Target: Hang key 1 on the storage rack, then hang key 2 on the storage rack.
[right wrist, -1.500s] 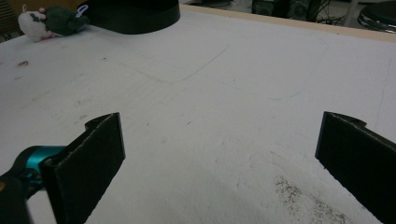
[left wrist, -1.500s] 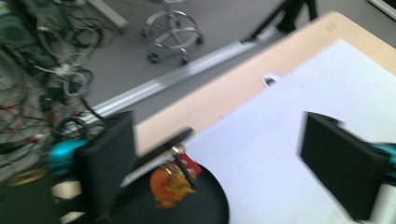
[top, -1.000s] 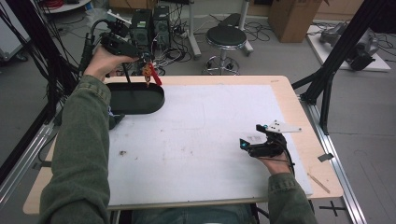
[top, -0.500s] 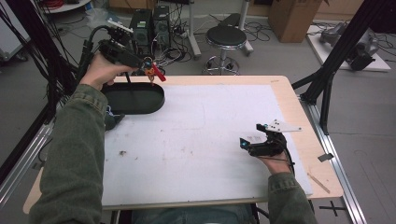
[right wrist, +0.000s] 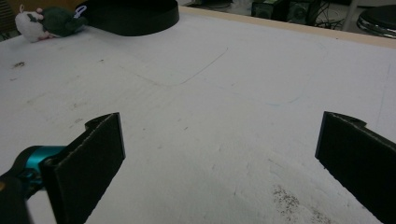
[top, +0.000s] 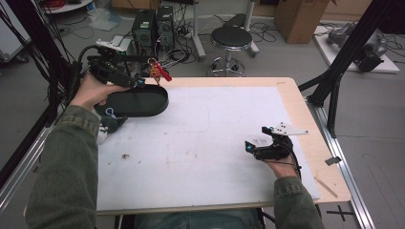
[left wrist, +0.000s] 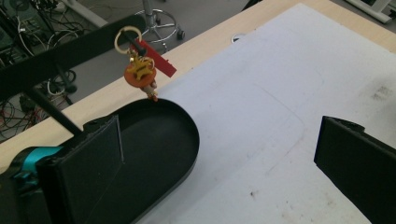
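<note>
Up at the far-left corner of the table [top: 291, 90], the left gripper [top: 138, 82] is lifted above the black oval tray [top: 143, 102]. Its jaws are spread wide apart in the left gripper view, w/ nothing between them. A thin black rod sticks out from that gripper and there's a keychain [left wrist: 140, 72] dangling off it: orange/yellow charm, pale ring on top, red tag beside it. In the left gripper view the charm's bottom tip hangs right at the tray's far rim; can't tell if it's actually touching or just above. In the high view the keychain [top: 157, 71] sits over the table's far edge, just past the tray.

Tray itself is on the white mat [top: 205, 138], near the mat's far-left corner, and looks empty inside afaict.

Right gripper [top: 260, 140] rests low on the mat near the right edge, well apart from the tray. Jaws wide open too, only bare mat between them in the right gripper view.

Also a small plush toy [right wrist: 44, 21], dark green w/ a white bit, lying by the left edge just beside the tray's near side. Few dirt specks on the mat.
</note>
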A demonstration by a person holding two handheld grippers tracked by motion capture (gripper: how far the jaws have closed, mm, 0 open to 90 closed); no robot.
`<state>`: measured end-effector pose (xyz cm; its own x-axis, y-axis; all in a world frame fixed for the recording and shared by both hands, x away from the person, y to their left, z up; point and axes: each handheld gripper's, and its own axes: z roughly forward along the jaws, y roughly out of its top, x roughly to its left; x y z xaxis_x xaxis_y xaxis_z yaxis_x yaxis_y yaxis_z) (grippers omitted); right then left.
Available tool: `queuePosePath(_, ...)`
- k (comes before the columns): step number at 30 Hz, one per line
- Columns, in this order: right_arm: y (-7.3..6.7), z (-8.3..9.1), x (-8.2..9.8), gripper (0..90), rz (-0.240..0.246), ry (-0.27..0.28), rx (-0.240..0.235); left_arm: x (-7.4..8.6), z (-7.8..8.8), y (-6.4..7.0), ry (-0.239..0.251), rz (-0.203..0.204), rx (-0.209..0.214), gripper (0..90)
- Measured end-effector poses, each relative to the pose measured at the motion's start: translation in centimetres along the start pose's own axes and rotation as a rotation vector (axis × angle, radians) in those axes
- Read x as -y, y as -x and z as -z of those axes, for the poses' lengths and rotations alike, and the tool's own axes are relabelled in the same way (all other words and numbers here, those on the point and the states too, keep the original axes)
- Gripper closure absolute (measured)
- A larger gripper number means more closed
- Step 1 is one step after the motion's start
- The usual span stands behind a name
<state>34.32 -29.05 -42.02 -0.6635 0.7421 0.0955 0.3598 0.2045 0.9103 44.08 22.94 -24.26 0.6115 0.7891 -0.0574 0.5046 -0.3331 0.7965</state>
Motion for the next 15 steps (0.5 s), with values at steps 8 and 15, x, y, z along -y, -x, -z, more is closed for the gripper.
queuePosePath(8, -0.1, -0.2, 0.0, 0.4, -0.002, -0.008, 0.001, 4.4, 0.6, -0.4, 0.004, 0.022, -0.026, 1.7)
queuePosePath(15, -0.1, -0.3, 0.0, 0.4, 0.008, -0.012, 0.006, 5.9, 0.9, -0.8, -0.002, 0.031, -0.047, 1.7)
